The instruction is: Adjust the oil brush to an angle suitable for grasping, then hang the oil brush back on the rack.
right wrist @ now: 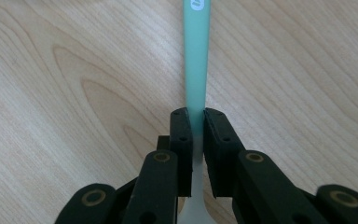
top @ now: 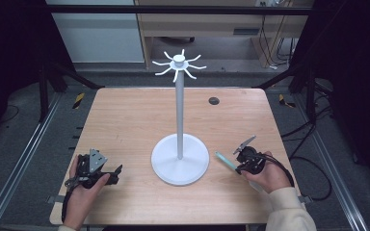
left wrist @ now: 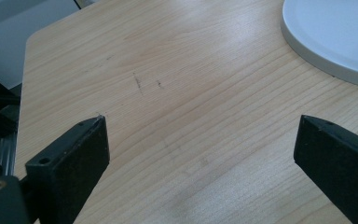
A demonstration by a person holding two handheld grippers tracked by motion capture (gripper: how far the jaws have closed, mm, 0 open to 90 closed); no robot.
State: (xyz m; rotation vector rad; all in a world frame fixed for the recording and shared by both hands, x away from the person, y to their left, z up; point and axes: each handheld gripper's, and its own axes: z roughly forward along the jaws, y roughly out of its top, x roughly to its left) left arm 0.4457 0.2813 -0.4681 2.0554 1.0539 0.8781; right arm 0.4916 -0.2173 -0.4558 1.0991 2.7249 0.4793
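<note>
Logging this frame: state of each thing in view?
Left tool: open, nothing between its jaws, low over the table.
Right tool: shut on the green handle, which points away from it along the table.
White stand: upright at mid-table, hooks at the top bare.

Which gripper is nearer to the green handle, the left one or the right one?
Right. The right gripper is shut on the green handle; the left gripper stands open across the white stand's base from it.
</note>
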